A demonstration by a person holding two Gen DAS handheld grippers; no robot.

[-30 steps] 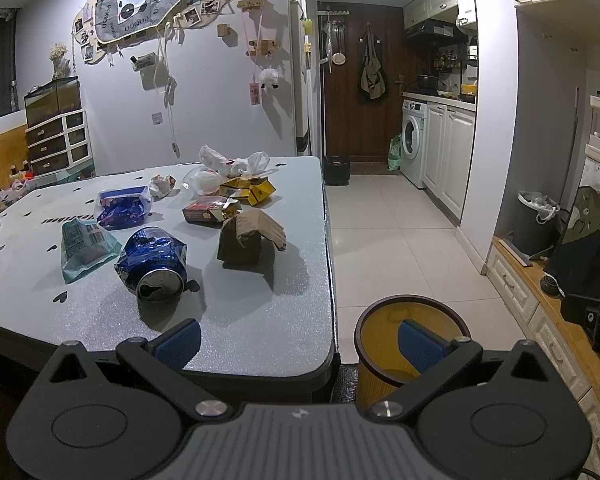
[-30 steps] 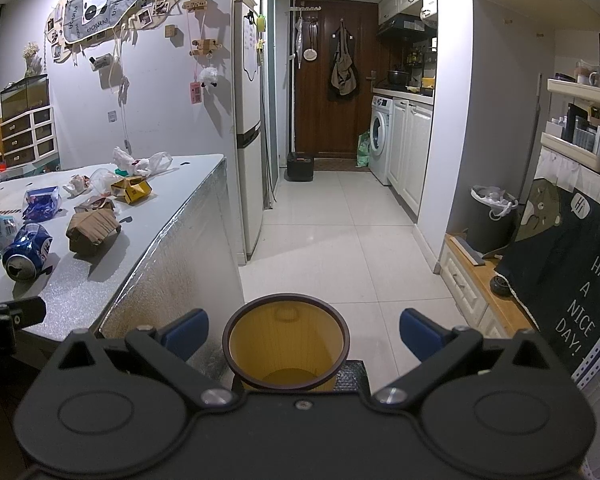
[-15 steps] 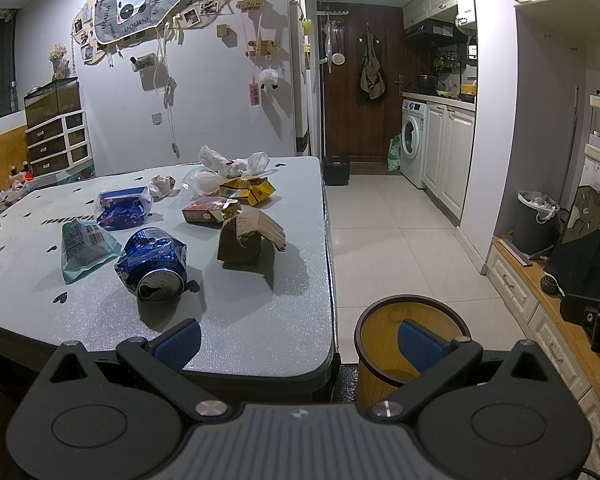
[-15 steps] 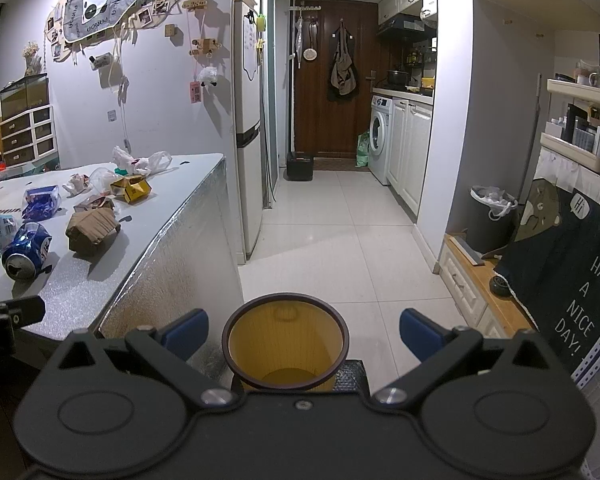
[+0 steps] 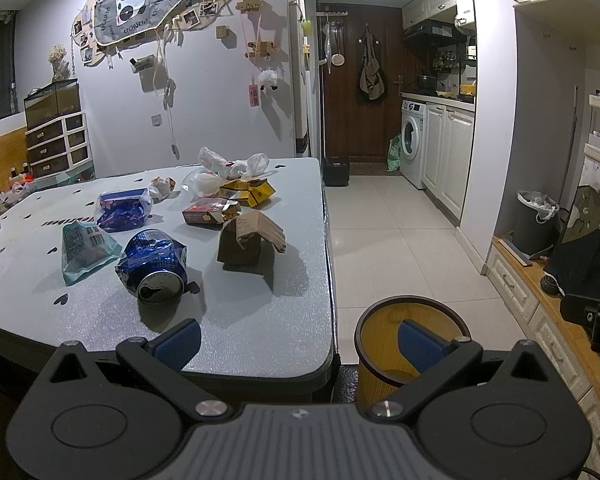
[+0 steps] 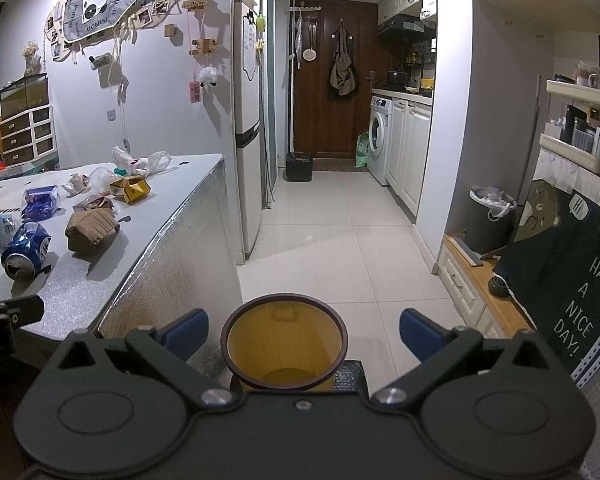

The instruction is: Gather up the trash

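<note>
Hovering with jaws spread and empty, the left gripper (image 5: 296, 340) faces a crushed blue can (image 5: 154, 265) at 11 o'clock on the table (image 5: 260, 316); the right gripper (image 6: 302, 332), likewise released, frames the yellow bin (image 6: 284, 344) at 12 o'clock.

The left wrist view looks forward from low at the near edge of the table (image 5: 260, 320), facing the trash on it, with the can (image 5: 154, 264) closest and the bin (image 5: 380, 344) low to the right. The right wrist view sits further right, off the table's corner and just above the bin (image 6: 284, 336), facing down the corridor toward the door (image 6: 328, 92). Both share the table (image 6: 100, 280) with its can (image 6: 24, 250), the bin, the decorated wall, the door (image 5: 352, 92) and the washer (image 5: 414, 142).
</note>
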